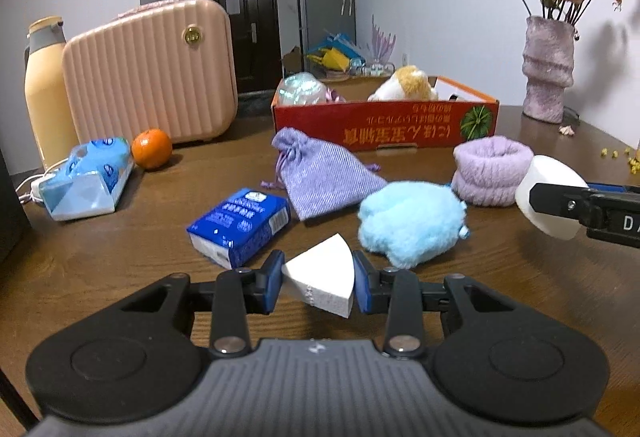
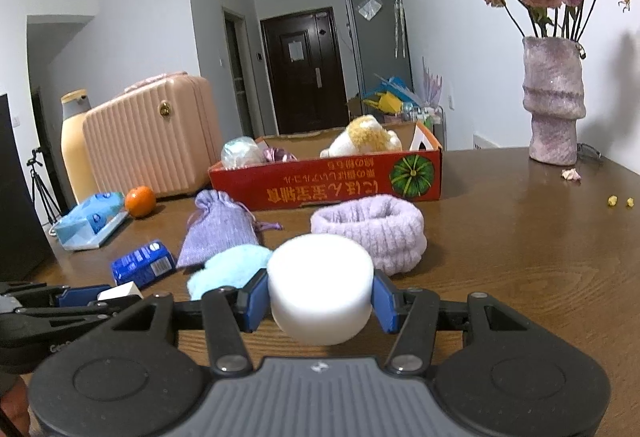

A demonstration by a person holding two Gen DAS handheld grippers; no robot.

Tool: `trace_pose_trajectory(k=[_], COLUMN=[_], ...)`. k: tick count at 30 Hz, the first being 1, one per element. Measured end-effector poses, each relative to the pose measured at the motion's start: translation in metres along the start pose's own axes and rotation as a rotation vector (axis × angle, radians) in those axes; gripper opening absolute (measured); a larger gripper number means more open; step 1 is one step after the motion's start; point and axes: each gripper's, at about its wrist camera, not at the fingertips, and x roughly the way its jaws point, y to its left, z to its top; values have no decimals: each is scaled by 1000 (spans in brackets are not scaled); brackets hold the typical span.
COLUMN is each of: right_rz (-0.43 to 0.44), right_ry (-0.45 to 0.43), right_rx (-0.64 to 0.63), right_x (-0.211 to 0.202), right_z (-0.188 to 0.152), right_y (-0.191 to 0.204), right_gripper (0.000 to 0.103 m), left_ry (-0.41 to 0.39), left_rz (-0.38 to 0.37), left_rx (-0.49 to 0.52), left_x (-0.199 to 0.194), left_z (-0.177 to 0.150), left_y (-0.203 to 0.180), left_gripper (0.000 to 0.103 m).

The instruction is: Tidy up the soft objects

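The left tongs (image 1: 318,283) are clamped on a white wedge-shaped sponge (image 1: 320,283), low in the centre of the left wrist view, held above the brown table (image 1: 120,257). The right tongs (image 2: 320,297) are clamped on a round white sponge (image 2: 320,287) at the lower centre of the right wrist view; the same sponge shows at the right edge of the left view.

On the table past the tongs lie a fluffy light-blue toy (image 1: 412,221), a purple drawstring pouch (image 1: 324,173), a purple knitted band (image 1: 492,171) and a blue tissue pack (image 1: 240,227). Behind them, mid-frame, stands a red cardboard box (image 1: 384,125) holding a yellow-and-white plush toy (image 1: 408,85) and a pale wrapped ball (image 1: 302,89).

At the left of the frame are a pink case (image 1: 148,73), an orange (image 1: 152,148), a blue wipes pack (image 1: 88,177) and a cream bottle (image 1: 44,89). A vase of pink flowers (image 1: 548,69) stands at the upper right.
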Motion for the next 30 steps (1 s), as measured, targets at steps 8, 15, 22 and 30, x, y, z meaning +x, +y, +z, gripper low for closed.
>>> trace_pose_trajectory(k=[8, 15, 22, 30], right_rz=[-17, -32, -48, -62], right_ry=[-105, -162, -204, -234], right_rx=[-39, -23, -1, 10], right_x=[-7, 0, 14, 39], right_z=[6, 14, 25, 39], right_y=[5, -1, -11, -23], right_gripper=[53, 53, 53, 53], left_ry=[-62, -96, -127, -154], left_rz=[6, 16, 21, 30], left_rx=[-36, -71, -106, -128], left_x=[-2, 8, 24, 45], left_z=[16, 33, 53, 73], left_y=[-6, -15, -24, -31], left_gripper=[37, 37, 37, 37])
